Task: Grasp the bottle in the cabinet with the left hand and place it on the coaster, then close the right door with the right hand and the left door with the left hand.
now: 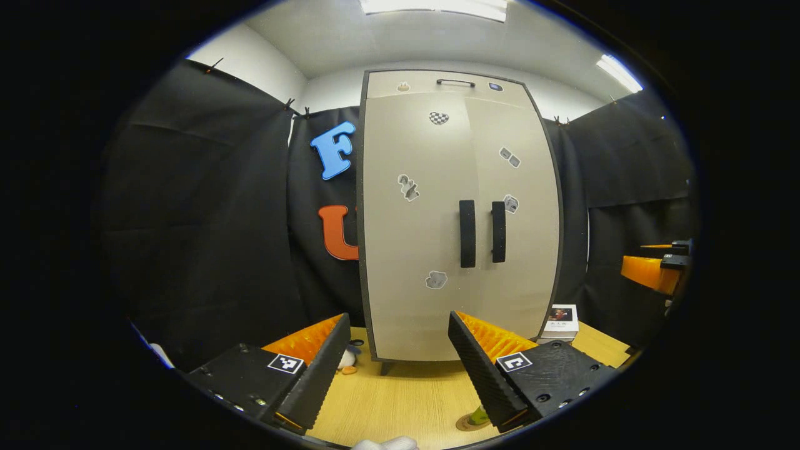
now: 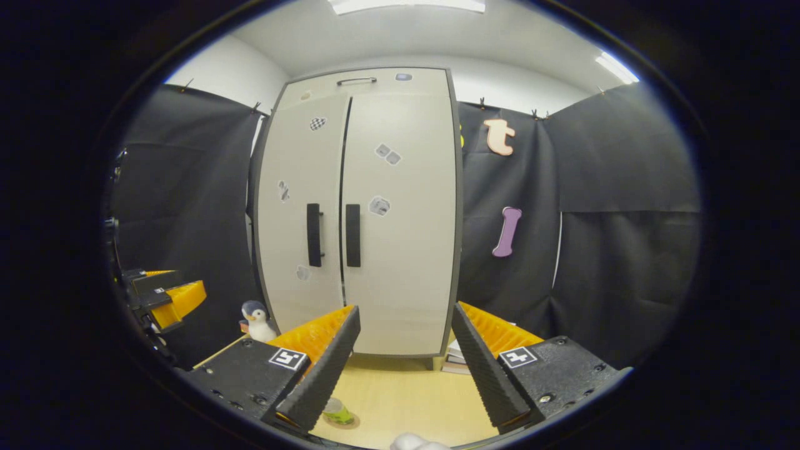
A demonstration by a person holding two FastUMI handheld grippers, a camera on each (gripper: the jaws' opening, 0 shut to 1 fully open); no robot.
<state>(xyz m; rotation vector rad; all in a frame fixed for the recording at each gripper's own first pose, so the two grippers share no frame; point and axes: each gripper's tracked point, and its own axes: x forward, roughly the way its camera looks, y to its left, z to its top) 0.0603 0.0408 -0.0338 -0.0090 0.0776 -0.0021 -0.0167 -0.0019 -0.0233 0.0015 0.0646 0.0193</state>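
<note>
Both cabinet doors shut, bottle on the coaster: the task looks all but finished.

The cabinet (image 1: 459,212) stands upright at the back of the tabletop (image 1: 406,400), its left door (image 1: 415,225) and right door (image 1: 515,219) flush with only a thin seam between their two dark handles, so I judge the closing steps done. In the right gripper view the same cabinet (image 2: 359,212) also reads as closed. The left gripper (image 1: 397,369) hangs back from the doors, jaws spread with nothing between them; the right gripper (image 2: 406,369) does likewise, well apart from the handles. Low on the tabletop, a small green thing, probably the bottle (image 2: 336,410), stands on the round coaster (image 2: 340,420), partly hidden behind a finger. The next move seems to call only for drawing both hands back.
</note>
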